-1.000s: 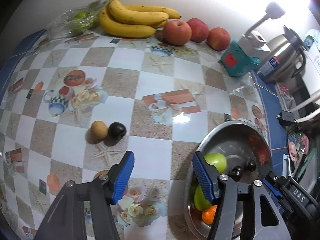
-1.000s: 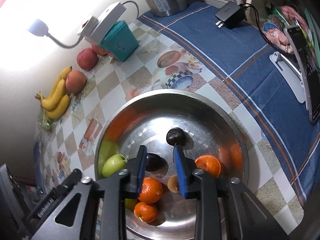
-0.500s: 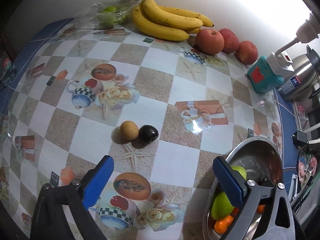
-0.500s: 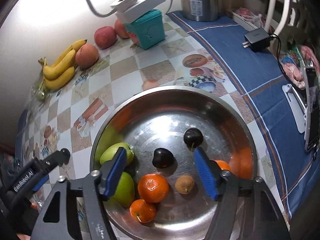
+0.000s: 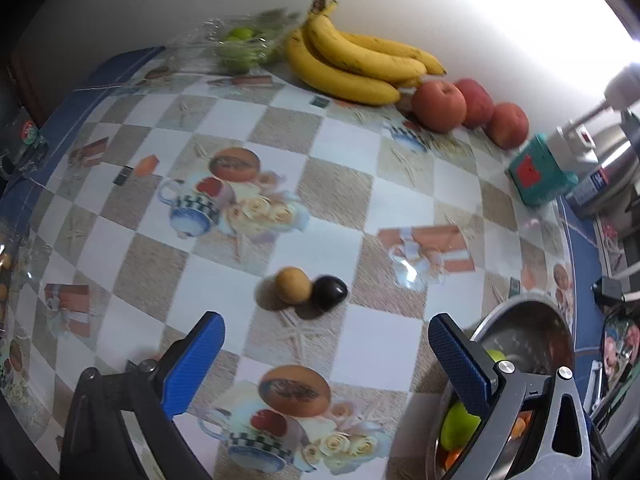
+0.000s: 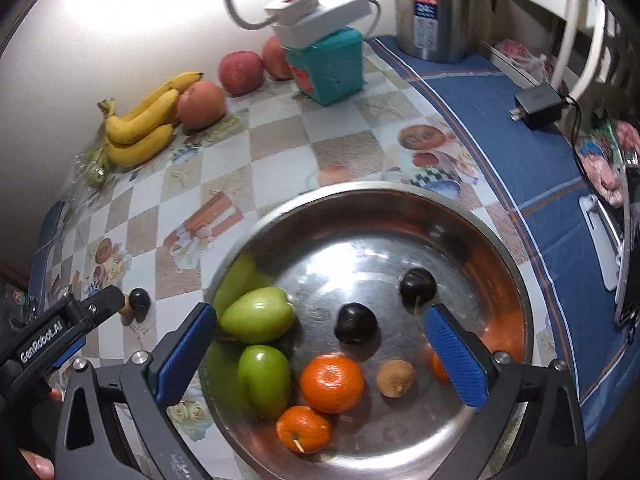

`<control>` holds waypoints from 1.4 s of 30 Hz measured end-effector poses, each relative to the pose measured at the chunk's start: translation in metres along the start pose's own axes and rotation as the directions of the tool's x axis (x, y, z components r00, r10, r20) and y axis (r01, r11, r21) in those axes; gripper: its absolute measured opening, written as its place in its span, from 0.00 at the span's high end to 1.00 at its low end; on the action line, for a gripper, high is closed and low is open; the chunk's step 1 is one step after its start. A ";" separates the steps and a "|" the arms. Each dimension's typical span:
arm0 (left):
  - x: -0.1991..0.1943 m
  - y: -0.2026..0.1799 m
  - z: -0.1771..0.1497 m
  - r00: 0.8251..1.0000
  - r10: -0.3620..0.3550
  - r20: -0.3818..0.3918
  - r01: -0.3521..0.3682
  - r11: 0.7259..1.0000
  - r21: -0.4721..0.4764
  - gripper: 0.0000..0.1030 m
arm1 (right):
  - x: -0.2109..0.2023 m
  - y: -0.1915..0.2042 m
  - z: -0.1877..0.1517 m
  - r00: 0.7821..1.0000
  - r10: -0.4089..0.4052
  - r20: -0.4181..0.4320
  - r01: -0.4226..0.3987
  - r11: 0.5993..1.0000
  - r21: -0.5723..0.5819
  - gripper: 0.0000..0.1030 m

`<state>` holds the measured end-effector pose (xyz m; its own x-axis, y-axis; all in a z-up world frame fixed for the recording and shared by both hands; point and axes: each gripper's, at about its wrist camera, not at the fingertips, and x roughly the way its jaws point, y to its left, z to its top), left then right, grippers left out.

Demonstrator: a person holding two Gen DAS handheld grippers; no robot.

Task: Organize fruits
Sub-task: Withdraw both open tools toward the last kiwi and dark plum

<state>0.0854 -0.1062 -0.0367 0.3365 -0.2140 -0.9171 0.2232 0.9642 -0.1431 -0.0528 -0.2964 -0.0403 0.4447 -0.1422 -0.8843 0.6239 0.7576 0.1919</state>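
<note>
Item: two loose fruits on the counter [image 5: 400,184], a tan round fruit [image 5: 293,290] and a dark plum-like fruit [image 5: 329,293], touching, side by side. Position: straight ahead of the left tongs [image 5: 326,344], between the lines of the two blue pads and just beyond their tips; the pair's long axis runs across the opening, tan fruit towards the left pad. Nearer hand: the left, in my judgement; from the right tongs [image 6: 320,342] the pair lies well off to the left, past the bowl rim.

Left tongs: released, jaws have just been opening, nothing between them.
Right tongs: released likewise, jaws have just been opening, hanging over the steel bowl [image 6: 496,240], gripping nothing.

Bowl contents: two green fruits [image 6: 258,320], mandarins [image 6: 332,378], two dark fruits [image 6: 355,323], one small brown fruit [image 6: 396,378].

Surface: glossy checked oilcloth, printed with teacups and roses; blue cloth beyond the bowl.

Far side, against the wall: bananas [image 5: 352,64], red apples [image 5: 440,106], bagged green fruit [image 5: 240,46], teal box [image 6: 328,66], steel kettle [image 6: 434,8].
</note>
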 end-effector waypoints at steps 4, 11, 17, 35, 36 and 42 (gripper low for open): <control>-0.007 0.016 0.010 1.000 0.010 0.028 -0.009 1.000 -0.019 0.00 | -0.003 0.011 0.001 1.000 0.023 0.014 -0.023 0.999 -0.023 0.00; -0.021 0.055 0.030 0.995 0.044 0.094 -0.038 0.997 -0.066 0.00 | -0.001 0.039 0.001 0.998 0.061 0.009 -0.060 0.995 -0.076 0.00; -0.023 0.087 0.040 0.993 0.063 0.102 -0.053 0.993 -0.106 0.00 | 0.003 0.065 0.002 0.991 0.133 -0.008 -0.133 0.986 -0.100 0.00; 0.015 0.118 0.041 0.999 -0.039 -0.010 0.036 0.974 -0.224 0.00 | 0.046 0.132 0.005 0.958 0.263 -0.112 -0.275 0.955 -0.110 0.26; 0.018 0.119 0.041 0.999 -0.041 -0.016 0.037 0.972 -0.231 0.01 | 0.051 0.133 0.006 0.956 0.266 -0.123 -0.279 0.955 -0.099 0.27; 0.030 0.123 0.040 0.998 -0.044 -0.042 0.031 0.962 -0.270 0.01 | 0.069 0.138 0.006 0.944 0.286 -0.163 -0.300 0.952 -0.068 0.33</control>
<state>0.1595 -0.0008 -0.0673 0.2873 -0.2496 -0.9247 -0.0218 0.9635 -0.2668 0.0685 -0.2054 -0.0722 0.4938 0.1862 -0.8494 0.4166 0.8067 0.4191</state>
